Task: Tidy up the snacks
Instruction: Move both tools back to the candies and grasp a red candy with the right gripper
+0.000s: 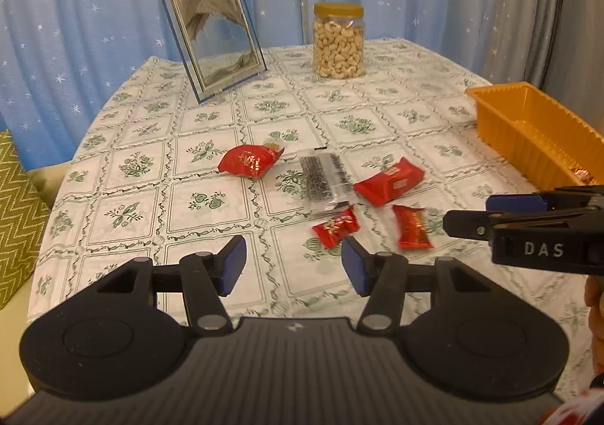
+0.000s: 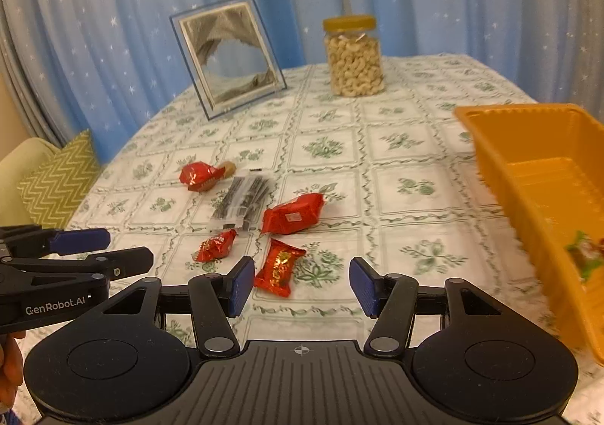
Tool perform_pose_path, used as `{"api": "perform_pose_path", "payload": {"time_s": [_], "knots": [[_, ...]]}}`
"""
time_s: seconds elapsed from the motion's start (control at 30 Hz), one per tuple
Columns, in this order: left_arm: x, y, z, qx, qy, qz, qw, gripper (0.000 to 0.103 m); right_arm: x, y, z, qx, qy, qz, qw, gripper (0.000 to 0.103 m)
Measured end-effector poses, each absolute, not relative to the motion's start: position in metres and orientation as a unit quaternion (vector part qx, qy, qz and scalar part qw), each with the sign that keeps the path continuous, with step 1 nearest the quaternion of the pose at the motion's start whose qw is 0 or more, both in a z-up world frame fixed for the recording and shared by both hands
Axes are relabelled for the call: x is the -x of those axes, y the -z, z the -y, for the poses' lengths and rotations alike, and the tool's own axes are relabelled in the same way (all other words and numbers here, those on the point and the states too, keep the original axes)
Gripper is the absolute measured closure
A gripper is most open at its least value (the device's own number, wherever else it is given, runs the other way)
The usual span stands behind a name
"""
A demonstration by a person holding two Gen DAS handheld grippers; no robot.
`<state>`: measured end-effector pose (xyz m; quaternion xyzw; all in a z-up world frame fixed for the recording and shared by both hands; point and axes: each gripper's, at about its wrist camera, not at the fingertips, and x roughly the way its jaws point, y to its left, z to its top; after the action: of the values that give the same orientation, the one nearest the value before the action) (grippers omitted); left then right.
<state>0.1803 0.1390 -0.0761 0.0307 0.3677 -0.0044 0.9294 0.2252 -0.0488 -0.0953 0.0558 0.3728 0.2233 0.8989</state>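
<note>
Several snacks lie mid-table: a red packet point(image 1: 249, 159) point(image 2: 200, 175), a clear packet of dark pieces point(image 1: 324, 175) point(image 2: 243, 198), a larger red packet point(image 1: 390, 181) point(image 2: 292, 213), a small red candy point(image 1: 335, 226) point(image 2: 216, 245) and another red candy point(image 1: 412, 226) point(image 2: 279, 266). My left gripper point(image 1: 293, 258) point(image 2: 130, 249) hovers open just short of the small candy, holding nothing. My right gripper point(image 2: 301, 270) point(image 1: 468, 213) is open and empty too, and the second candy lies just beyond its left pad. An orange tray point(image 1: 528, 130) point(image 2: 528, 145) on the right holds a few wrapped snacks point(image 2: 583, 255).
A lidded jar of cashews point(image 1: 338, 41) point(image 2: 354, 56) and a leaning picture frame point(image 1: 215, 36) point(image 2: 230, 54) stand at the table's far side. A floral cloth covers the round table point(image 1: 124, 168). A zigzag cushion point(image 1: 15, 206) sits off the left edge before blue curtains.
</note>
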Motion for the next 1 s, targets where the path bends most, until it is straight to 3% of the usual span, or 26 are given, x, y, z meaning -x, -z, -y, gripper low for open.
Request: {"api": "perform_pose_path", "payload": {"time_s": [0.2, 0.3, 0.47, 0.53, 1.0], "knots": [[-0.199, 0.089, -0.150, -0.022, 0.009, -0.380, 0.925, 0.051, -0.244, 0.115, 0.032, -0.055, -0.225, -0.391, 0.891, 0.048], [-0.205, 0.093, -0.152, -0.019, 0.012, -0.384, 0.923, 0.051, -0.250, 0.121, 0.025, -0.054, -0.230, -0.397, 0.887, 0.057], [-0.212, 0.097, -0.149, -0.021, 0.026, -0.393, 0.919, 0.051, -0.252, 0.126, 0.012, -0.030, -0.227, -0.388, 0.893, 0.065], [-0.213, 0.099, -0.147, -0.022, 0.033, -0.394, 0.918, 0.051, -0.251, 0.126, 0.008, -0.015, -0.228, -0.385, 0.894, 0.079], [-0.235, 0.114, -0.133, -0.035, 0.067, -0.394, 0.916, 0.052, -0.249, 0.115, 0.046, -0.038, -0.183, -0.383, 0.905, 0.080]]}}
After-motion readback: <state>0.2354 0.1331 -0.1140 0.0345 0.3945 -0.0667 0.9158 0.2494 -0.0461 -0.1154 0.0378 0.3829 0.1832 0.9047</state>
